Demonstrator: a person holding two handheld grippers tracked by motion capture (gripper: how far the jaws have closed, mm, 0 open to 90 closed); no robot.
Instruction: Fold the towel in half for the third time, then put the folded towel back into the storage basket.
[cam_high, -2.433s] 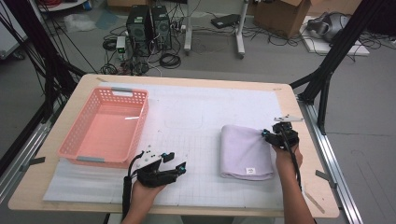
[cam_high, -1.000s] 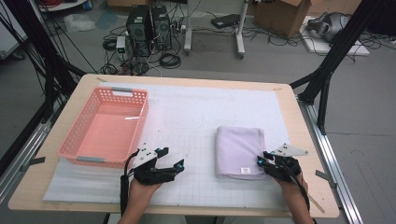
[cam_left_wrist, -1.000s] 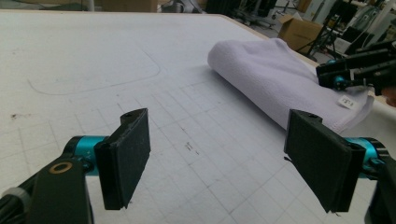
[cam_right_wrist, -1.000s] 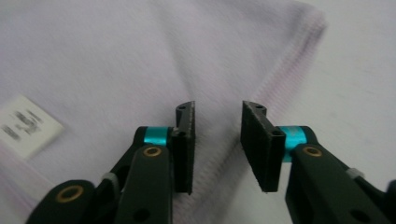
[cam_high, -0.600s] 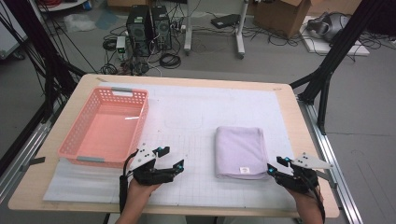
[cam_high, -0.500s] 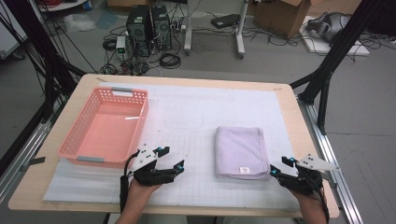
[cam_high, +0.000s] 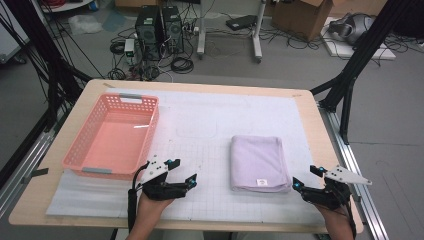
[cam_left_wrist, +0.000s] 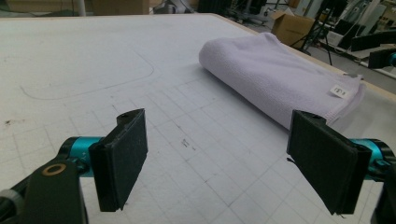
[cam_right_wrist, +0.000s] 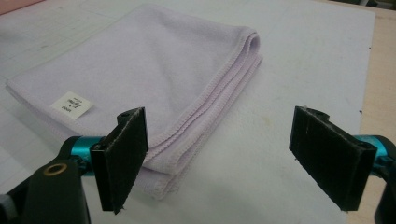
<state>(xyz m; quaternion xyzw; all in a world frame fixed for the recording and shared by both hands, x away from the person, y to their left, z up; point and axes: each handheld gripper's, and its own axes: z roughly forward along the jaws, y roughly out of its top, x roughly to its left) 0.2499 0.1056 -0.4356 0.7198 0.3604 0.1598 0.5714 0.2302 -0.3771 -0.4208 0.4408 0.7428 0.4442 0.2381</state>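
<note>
Even overhead light is filling the scene; glare is shining inside the pink basket (cam_high: 112, 140). Soft shadows are lying under the folded towel (cam_right_wrist: 140, 84). Distant background is blurring in both gripper views.

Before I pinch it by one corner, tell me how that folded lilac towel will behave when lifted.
The folded lilac towel will probably go floppy and unfold: its stacked layers lie loose at the stitched edge. It looks light, being thin soft cloth that lies flat on the white mat. If pushed, it would more likely bunch than slide, since the fabric looks napped, not slick.
</note>
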